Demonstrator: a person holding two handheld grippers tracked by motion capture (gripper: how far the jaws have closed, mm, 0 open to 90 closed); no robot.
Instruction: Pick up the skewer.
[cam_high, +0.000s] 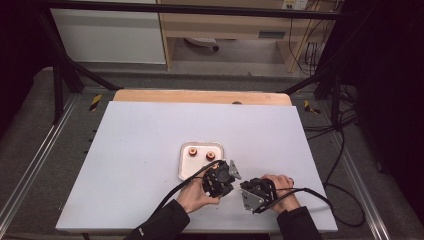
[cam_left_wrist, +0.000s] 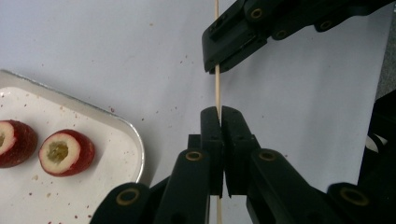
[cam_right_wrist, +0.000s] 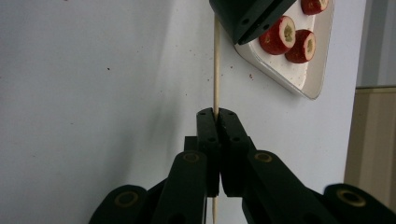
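Observation:
A thin wooden skewer is clamped at two places. My left gripper is shut on it, and the right gripper's jaws are closed on the same stick a little farther along. In the right gripper view my right gripper grips the skewer, which runs up under the left gripper's black jaws. In the high view both grippers meet near the table's front, just below a metal tray. Red fruit pieces with pale cored centres lie in the tray.
The white table top carries fine red specks near the tray rim. A wooden strip edges the far side. Black frame bars and cables lie around the table.

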